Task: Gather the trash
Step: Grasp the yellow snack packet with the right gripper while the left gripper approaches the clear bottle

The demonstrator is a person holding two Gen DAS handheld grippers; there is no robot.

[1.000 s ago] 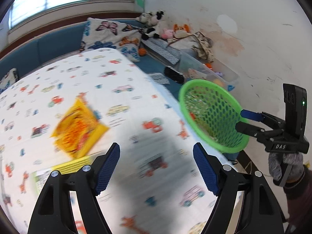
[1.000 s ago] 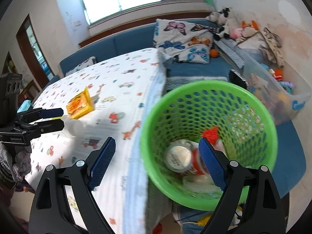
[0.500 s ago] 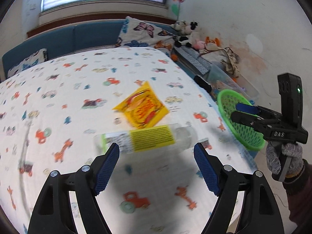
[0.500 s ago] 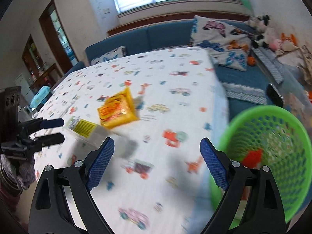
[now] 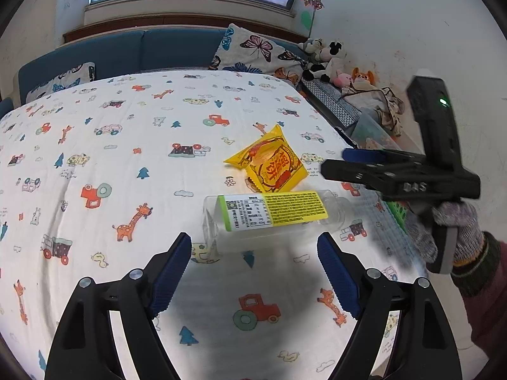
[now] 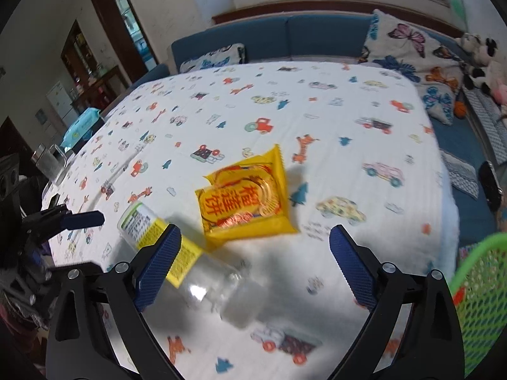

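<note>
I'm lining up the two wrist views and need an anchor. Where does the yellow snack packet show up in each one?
Left wrist: yellow snack packet right of centre, just beyond the clear bottle.
Right wrist: packet at centre, ahead of the open tongs.
Shared landmark: the bottle, touching the packet's near edge in both.

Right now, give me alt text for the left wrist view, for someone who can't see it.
A clear plastic bottle with a yellow label lies on its side on a cartoon-print tablecloth, just ahead of the open left gripper. A yellow snack packet lies just beyond it, and the right gripper hovers at right.
</note>
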